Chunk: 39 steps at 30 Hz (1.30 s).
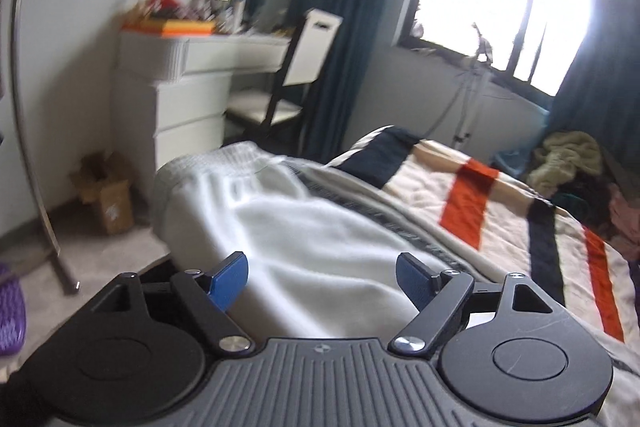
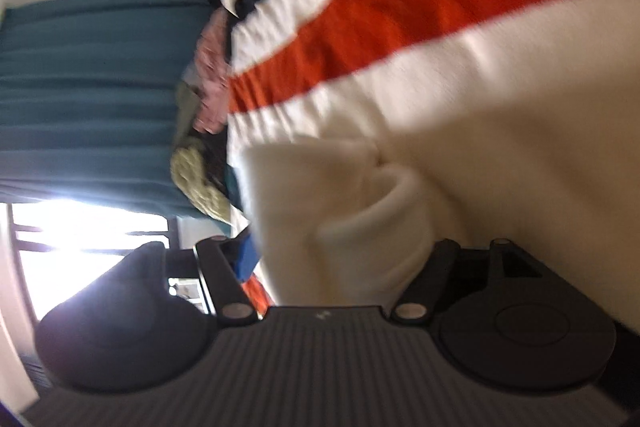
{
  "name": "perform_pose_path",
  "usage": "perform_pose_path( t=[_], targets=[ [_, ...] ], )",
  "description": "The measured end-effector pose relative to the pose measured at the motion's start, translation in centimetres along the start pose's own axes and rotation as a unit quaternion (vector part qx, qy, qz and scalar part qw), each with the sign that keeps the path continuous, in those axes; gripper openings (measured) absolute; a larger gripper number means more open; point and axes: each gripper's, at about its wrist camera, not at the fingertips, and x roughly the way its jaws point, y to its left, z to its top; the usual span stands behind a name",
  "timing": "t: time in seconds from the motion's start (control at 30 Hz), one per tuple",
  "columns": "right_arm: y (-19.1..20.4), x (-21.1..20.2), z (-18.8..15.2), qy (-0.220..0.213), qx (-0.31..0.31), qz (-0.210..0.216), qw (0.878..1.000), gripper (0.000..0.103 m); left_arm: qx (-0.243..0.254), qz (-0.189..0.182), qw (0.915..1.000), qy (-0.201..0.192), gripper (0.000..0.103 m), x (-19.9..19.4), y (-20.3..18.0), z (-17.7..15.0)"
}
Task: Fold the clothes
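Both my tongs empty – left gripper [image 1: 322, 281] jaws wide, right gripper [image 2: 340, 259] apart too, white garment [image 1: 304, 227] lying loose btwn them on striped blanket [image 1: 472, 199]. Next: regrip edges evenly, fold w/o bunching.

A home bedroom: striped blanket [image 1: 492, 195] on a bed, white dresser [image 1: 188, 95], teal curtains [image 1: 340, 27].

The left claw [image 1: 322, 277] has a grey ribbed housing flanked by two black round discs, with black link arms pinned by silver screws and blue textured pads [image 1: 228, 281] on its fingers. The right claw [image 2: 340, 259] shows the same grey ribbed body, black discs and silver pivots; only one blue pad [image 2: 246, 259] is visible.
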Motion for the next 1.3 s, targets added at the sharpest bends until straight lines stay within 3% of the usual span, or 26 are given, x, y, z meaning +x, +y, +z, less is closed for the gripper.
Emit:
perform_pose_path(
  t=[0.13,0.3,0.43,0.57,0.73,0.93,1.0,1.07,1.13,1.23,1.3],
  targets=[
    [1.2,-0.8,0.1,-0.034,-0.053,0.009,0.998,0.069,0.035,-0.042,0.9985,0.0,0.085,1.4,-4.3,-1.5],
    [1.3,-1.5,0.3,-0.032,-0.068,-0.001,0.997,0.068,0.086,-0.089,0.9922,0.007,0.085,4.3,-9.8,-4.1],
    [1.3,-1.2,0.4,-0.017,-0.066,-0.035,0.997,0.068,0.122,-0.121,0.9851,0.01,0.089,6.2,-13.6,-6.0],
    [0.7,-1.2,0.4,-0.013,-0.065,-0.047,0.997,0.068,0.166,-0.118,0.9787,0.028,0.089,8.3,-16.0,-8.1],
    [0.7,-1.0,0.4,-0.023,-0.056,0.007,0.998,0.069,0.2,-0.088,0.9718,0.088,0.094,10.8,-16.3,-10.2],
    [2.7,-0.7,-0.5,-0.027,-0.126,-0.004,0.992,0.068,0.205,-0.077,0.9709,0.098,0.1,11.0,-15.4,-10.5],
    [2.9,-0.5,-0.6,-0.029,-0.139,-0.019,0.99,0.059,0.203,-0.078,0.971,0.099,0.1,10.9,-15.0,-10.3],
    [3.2,-0.3,-0.6,-0.03,-0.148,-0.045,0.987,0.033,0.201,-0.079,0.9713,0.099,0.1,10.9,-14.9,-10.2],
    [2.8,-0.2,-0.6,-0.031,-0.141,-0.076,0.987,0.023,0.2,-0.079,0.9715,0.099,0.1,10.8,-14.7,-10.1],
    [2.0,-0.7,-0.4,-0.04,-0.118,-0.085,0.989,0.017,0.203,-0.076,0.9713,0.099,0.101,10.8,-14.7,-10.1],
    [2.8,-0.8,-0.8,-0.042,-0.145,-0.085,0.985,0.016,0.204,-0.074,0.9714,0.098,0.101,10.7,-14.7,-10.1]
  ],
)
